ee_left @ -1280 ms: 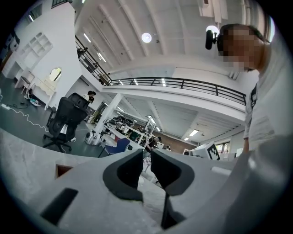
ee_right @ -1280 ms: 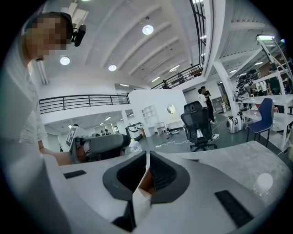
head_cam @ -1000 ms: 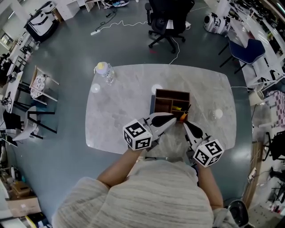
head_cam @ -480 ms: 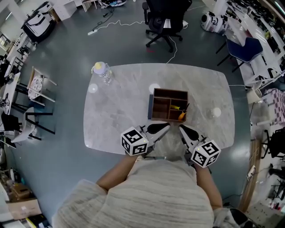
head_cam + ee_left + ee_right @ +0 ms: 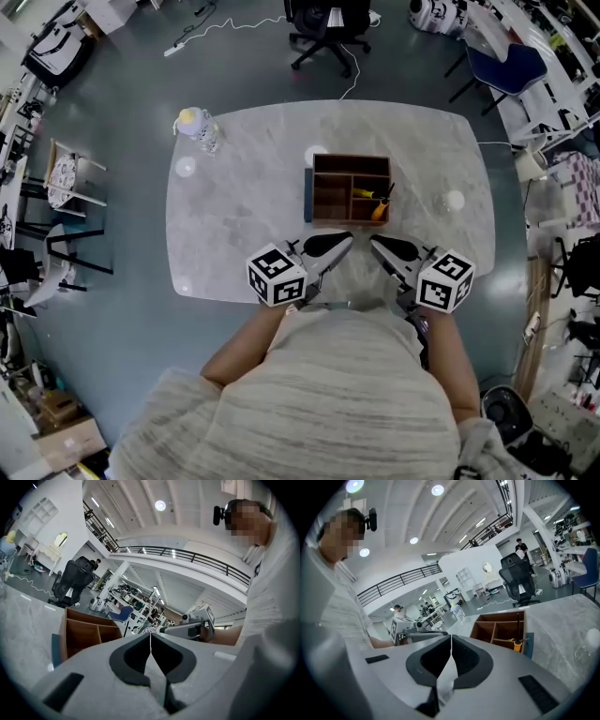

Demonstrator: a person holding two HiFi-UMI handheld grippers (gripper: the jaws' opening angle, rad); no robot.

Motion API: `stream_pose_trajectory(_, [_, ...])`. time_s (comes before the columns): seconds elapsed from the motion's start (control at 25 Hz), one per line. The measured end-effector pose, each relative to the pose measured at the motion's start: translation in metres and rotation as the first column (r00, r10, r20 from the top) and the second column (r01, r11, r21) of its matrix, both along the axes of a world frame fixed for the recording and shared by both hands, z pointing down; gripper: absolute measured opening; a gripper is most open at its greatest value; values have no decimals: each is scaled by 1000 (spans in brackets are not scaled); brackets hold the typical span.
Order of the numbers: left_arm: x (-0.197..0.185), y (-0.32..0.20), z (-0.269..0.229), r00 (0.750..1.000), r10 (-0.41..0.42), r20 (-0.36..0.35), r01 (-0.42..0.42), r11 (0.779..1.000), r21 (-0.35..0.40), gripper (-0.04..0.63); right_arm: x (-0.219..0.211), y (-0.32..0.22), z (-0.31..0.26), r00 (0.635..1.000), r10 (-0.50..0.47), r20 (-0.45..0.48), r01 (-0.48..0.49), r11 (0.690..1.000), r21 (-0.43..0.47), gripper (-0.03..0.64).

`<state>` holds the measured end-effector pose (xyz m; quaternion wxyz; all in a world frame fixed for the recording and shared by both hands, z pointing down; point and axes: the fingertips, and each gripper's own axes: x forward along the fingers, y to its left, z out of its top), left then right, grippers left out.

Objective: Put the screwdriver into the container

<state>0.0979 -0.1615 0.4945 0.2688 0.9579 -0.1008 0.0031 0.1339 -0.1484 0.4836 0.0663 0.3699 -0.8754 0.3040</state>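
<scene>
1. Tongs. I read the left gripper (image 5: 150,638) with its jaws closed together and nothing between them. The right gripper (image 5: 451,645) stands the same: pads meeting, nothing held. Both hover over the table's (image 5: 244,216) near edge, tips pointing toward the far edge and angled toward each other, apart from the container.

2. Task item. The screwdriver (image 5: 377,208), orange-handled, sits inside the wooden container (image 5: 330,187), in a compartment on its right side, toward the near edge. It leans there with the dark shaft upward. The container stands near the table's centre.

3. Surroundings. A flat blue piece (image 5: 307,194) lies against the container's left wall. A bottle (image 5: 197,128) with a yellow cap stands at the far left corner. Small pale round things lie just beyond the container (image 5: 316,155) and toward the right edge (image 5: 454,200). An office chair (image 5: 319,23) stands on the floor past the far edge.

4. Markings. Each gripper's cube (image 5: 277,276) carries black-and-white square markers; other print is too small to read.
</scene>
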Motion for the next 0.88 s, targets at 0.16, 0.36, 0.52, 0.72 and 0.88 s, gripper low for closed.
stream_pose_trajectory(0.16, [3,-5,-6,1000,5,-13,-5,1000,9,20,12,-5,-31,994,-92,67,92,996,7,15])
stream_pose_trajectory(0.36, [8,-1,-3,1000,23,-18,-23,1000,0,20,20,0,-37,990,-110,84,110,994,14,14])
stream_pose_trajectory(0.52, [16,-2,-1,999,34,-13,-34,999,-7,20,22,3,-26,991,-124,50,124,992,-2,11])
stream_pose_trajectory(0.72, [20,-4,1,999,34,-8,-34,999,-13,20,21,6,-17,989,-139,51,140,990,-15,11])
stream_pose_trajectory(0.88, [18,-3,0,999,34,-7,-34,999,-18,20,17,8,-18,987,-151,49,152,988,-18,11])
